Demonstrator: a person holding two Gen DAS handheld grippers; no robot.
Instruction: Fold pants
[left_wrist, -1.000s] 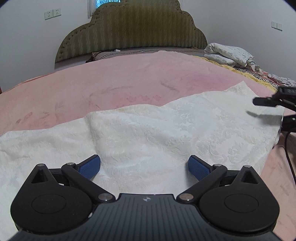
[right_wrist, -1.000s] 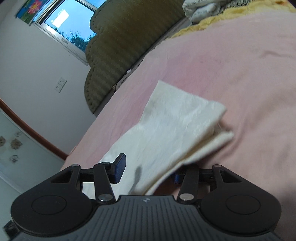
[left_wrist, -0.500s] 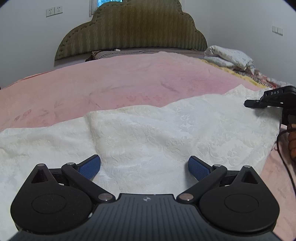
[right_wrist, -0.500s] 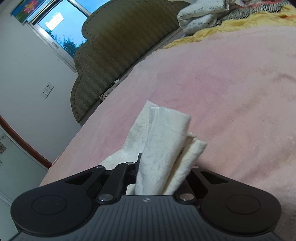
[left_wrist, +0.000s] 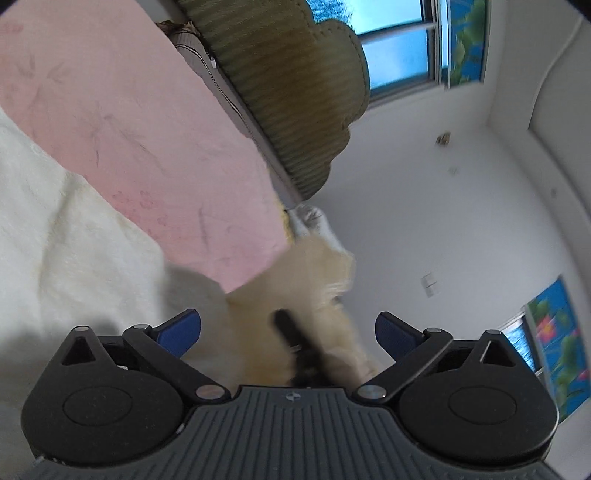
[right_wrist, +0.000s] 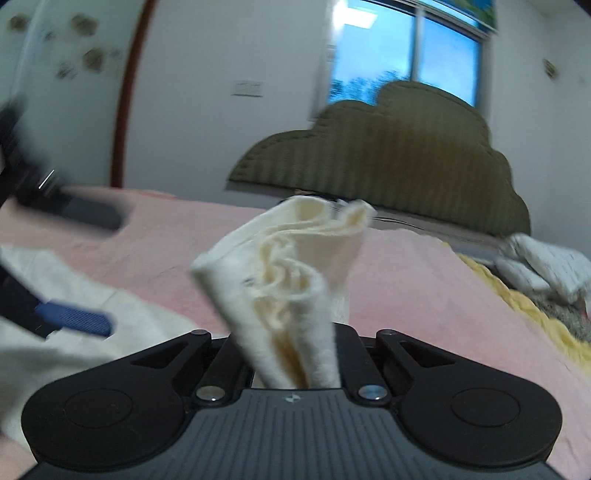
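The cream pants (right_wrist: 291, 280) lie partly on the pink bed (right_wrist: 424, 295), with one bunched, folded end lifted above it and standing up out of the right hand-held gripper (right_wrist: 295, 369), whose jaws are clamped together on the cloth. The left hand-held gripper (left_wrist: 288, 328) is tilted sideways with its blue pads (left_wrist: 181, 330) wide apart, holding nothing. Behind the bed stand an olive headboard (right_wrist: 388, 155) and a window (right_wrist: 406, 51).

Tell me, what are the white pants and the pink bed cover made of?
The pants look like soft cream woven cloth, maybe cotton: matte, rumpling into limp folds where they are pinched. The bed cover looks like a fuzzy pink blanket, matte with faint printed marks. I cannot tell the exact fibres.
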